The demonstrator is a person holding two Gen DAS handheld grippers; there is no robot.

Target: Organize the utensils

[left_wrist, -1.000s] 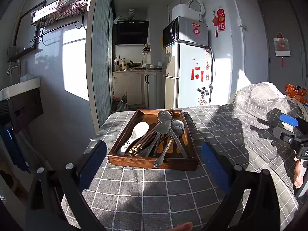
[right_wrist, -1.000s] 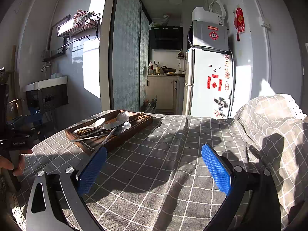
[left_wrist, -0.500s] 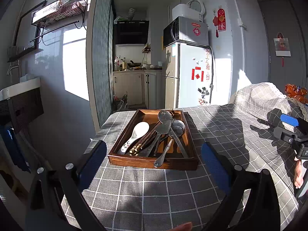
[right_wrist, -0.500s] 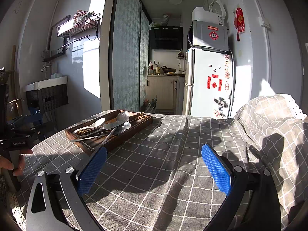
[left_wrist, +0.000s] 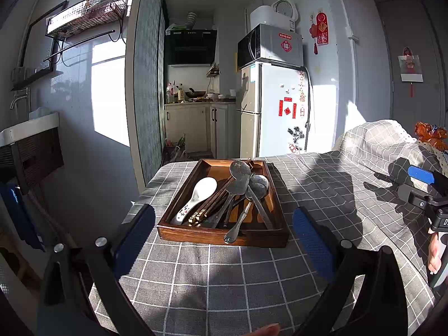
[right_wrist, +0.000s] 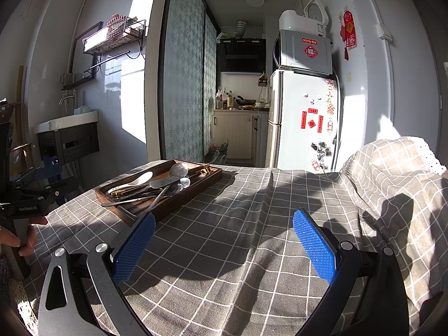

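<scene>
A wooden tray (left_wrist: 218, 235) sits on the grey checked tablecloth. It holds a white ceramic spoon (left_wrist: 200, 194), dark chopsticks (left_wrist: 211, 203), several metal spoons (left_wrist: 240, 179) and a knife, all piled and crossing. My left gripper (left_wrist: 224, 240) is open and empty, just in front of the tray's near edge. My right gripper (right_wrist: 224, 245) is open and empty over bare cloth, with the tray (right_wrist: 196, 193) ahead to its left. The right gripper also shows at the right edge of the left wrist view (left_wrist: 422, 190).
The tablecloth (right_wrist: 252, 224) covers the table and a raised hump (right_wrist: 397, 173) at the right. A fridge (left_wrist: 275, 112) with a microwave on top stands behind the table. A sink unit (right_wrist: 67, 137) stands by the left wall. The table's left edge drops off beside the tray.
</scene>
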